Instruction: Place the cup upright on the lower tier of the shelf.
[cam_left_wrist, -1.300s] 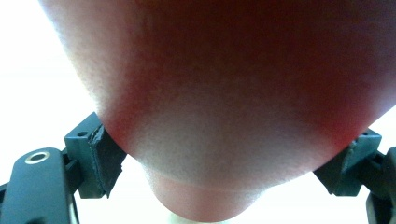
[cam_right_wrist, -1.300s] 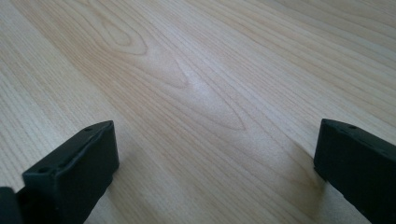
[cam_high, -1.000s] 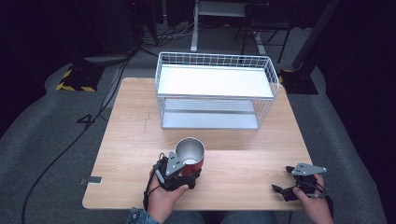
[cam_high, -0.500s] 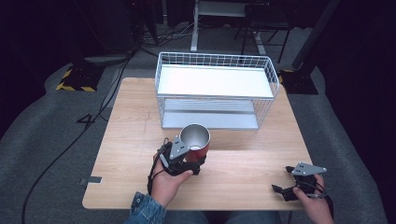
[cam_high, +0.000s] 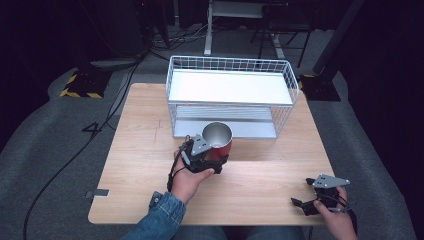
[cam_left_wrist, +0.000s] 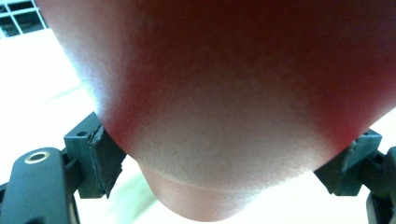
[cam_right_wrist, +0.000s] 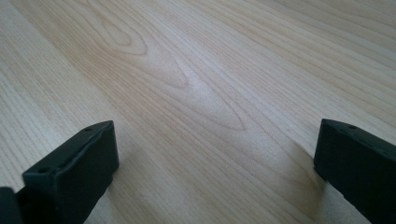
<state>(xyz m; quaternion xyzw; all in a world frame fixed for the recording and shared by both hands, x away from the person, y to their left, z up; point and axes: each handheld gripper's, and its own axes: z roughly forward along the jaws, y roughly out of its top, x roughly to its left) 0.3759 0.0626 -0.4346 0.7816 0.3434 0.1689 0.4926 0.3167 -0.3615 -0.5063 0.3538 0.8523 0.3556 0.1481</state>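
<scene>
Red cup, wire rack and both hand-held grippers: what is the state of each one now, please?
Red cup: upright, empty, held above the table.
Left hand-held gripper: shut on the red cup.
Right hand-held gripper: open, holds nothing, low over the table.
Wire rack: standing, both shelves empty.

The red cup (cam_high: 219, 142) has a matt outside and a brushed-metal inside. The light wooden tabletop (cam_high: 140, 130) shows smooth grain. The white wire basket (cam_high: 231, 95) looks coated metal.
</scene>
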